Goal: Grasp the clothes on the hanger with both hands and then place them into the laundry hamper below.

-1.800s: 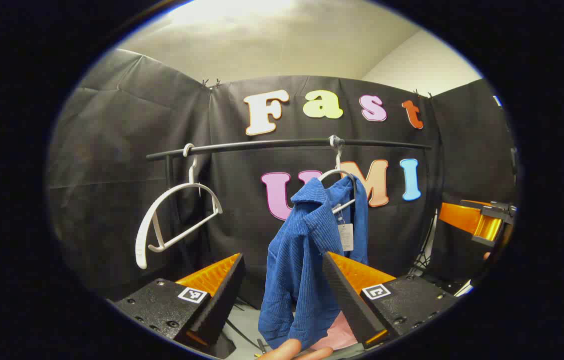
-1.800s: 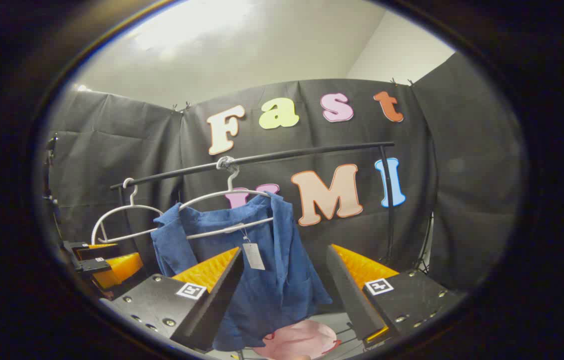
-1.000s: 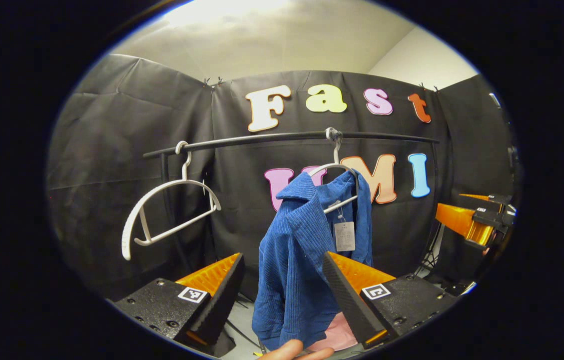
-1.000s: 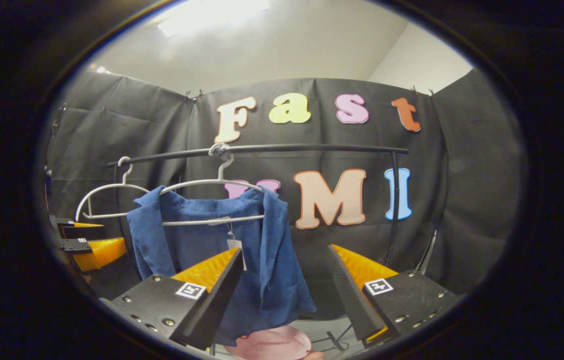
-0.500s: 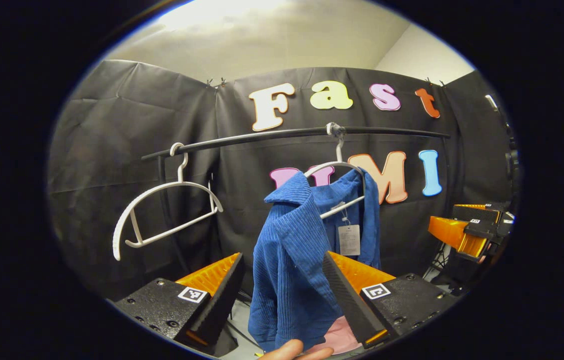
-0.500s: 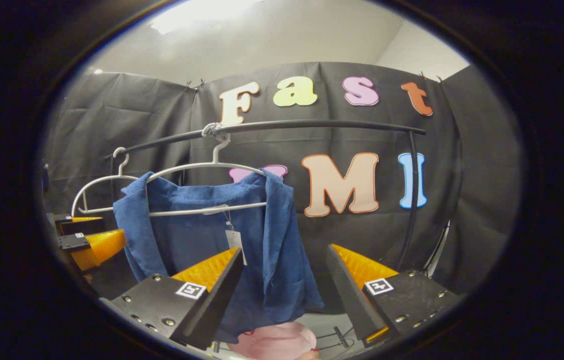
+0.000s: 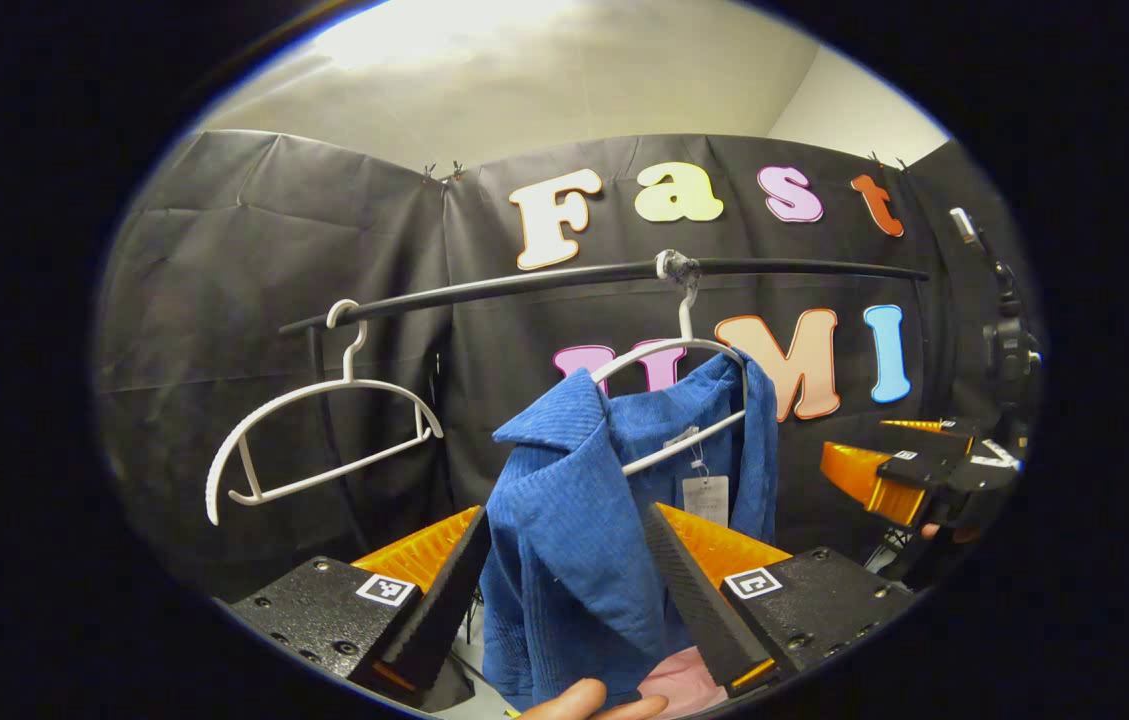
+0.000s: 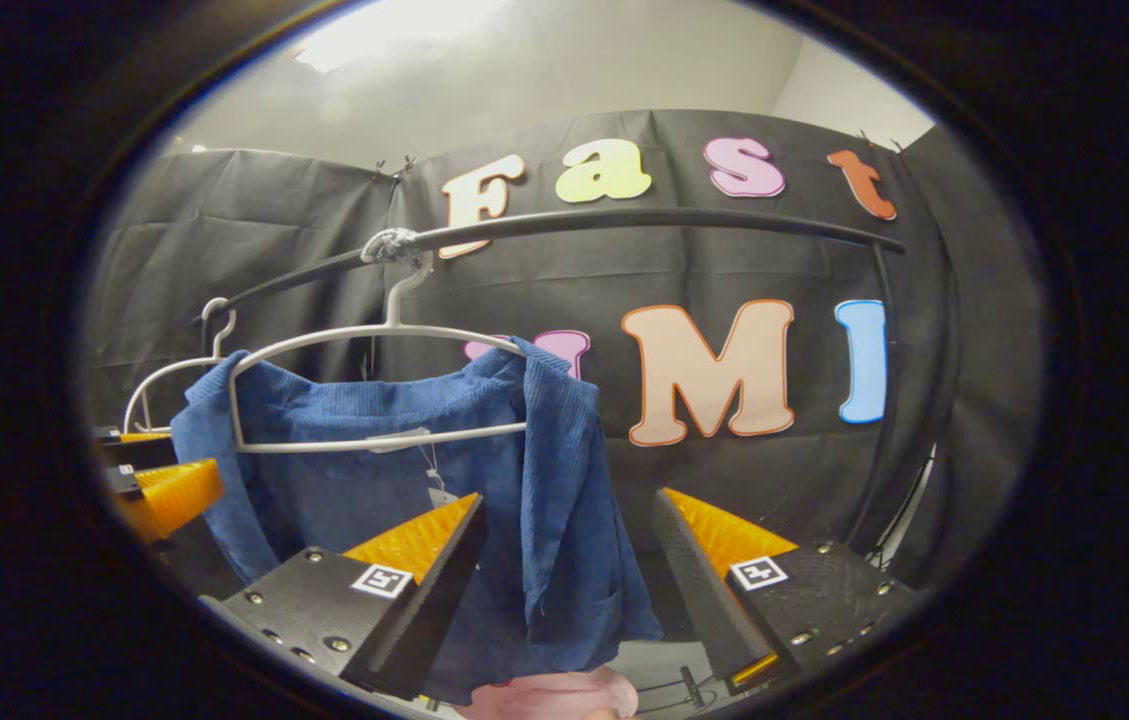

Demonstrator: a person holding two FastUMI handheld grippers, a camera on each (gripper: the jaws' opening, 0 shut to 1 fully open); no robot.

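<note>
A blue ribbed garment [image 7: 574, 540] [image 8: 544, 500] hangs from a white hanger [image 7: 669, 350] [image 8: 374, 340] on a black rail [image 7: 544, 280] [image 8: 644, 220], with a paper tag [image 7: 705, 498] dangling inside it. My left gripper [image 7: 564, 540] is open, and the garment's near shoulder panel hangs between its fingers. My right gripper [image 8: 569, 535] is open too, with the garment's right front edge between its fingers. Each gripper shows at the edge of the other view, the right gripper [image 7: 909, 480] and the left gripper [image 8: 159, 490]. A pink hamper [image 7: 669, 680] [image 8: 549, 695] sits low beneath the garment.
An empty white hanger [image 7: 314, 440] [image 8: 164, 385] hangs on the rail's left part. The rail's upright post [image 8: 899, 400] stands at the right. A fingertip [image 7: 589, 700] shows at the bottom edge. Black cloth walls close the booth behind.
Both grippers have come nearer the garment, which now looks larger and reaches between their fingers. Both stay open. The right gripper has drawn closer in the left gripper view.
</note>
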